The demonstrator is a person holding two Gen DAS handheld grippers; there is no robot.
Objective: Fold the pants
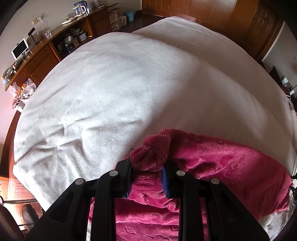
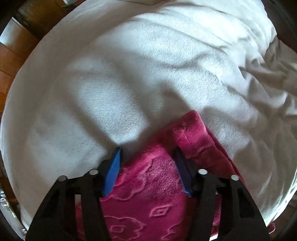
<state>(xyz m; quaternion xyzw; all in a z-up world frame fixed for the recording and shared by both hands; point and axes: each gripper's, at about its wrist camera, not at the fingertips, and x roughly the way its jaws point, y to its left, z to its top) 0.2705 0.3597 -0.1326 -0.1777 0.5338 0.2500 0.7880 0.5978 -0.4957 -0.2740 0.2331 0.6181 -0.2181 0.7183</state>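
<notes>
The pants are pink fleece with an embossed flower pattern. In the left wrist view the pants (image 1: pixel 222 166) lie on the white bed cover, and my left gripper (image 1: pixel 147 166) is shut on a bunched edge of them. In the right wrist view the pants (image 2: pixel 148 185) fill the space between the blue pads. My right gripper (image 2: pixel 148 157) stands wide, with fabric between its fingers and a folded corner lying just past the right finger.
The white bed cover (image 1: pixel 130 83) spreads far ahead of both grippers. A wooden desk (image 1: pixel 46 46) with a kettle and screen runs along the left wall. Wooden wardrobes (image 1: pixel 213 9) stand at the back. Rumpled bedding (image 2: pixel 278 64) lies at the right.
</notes>
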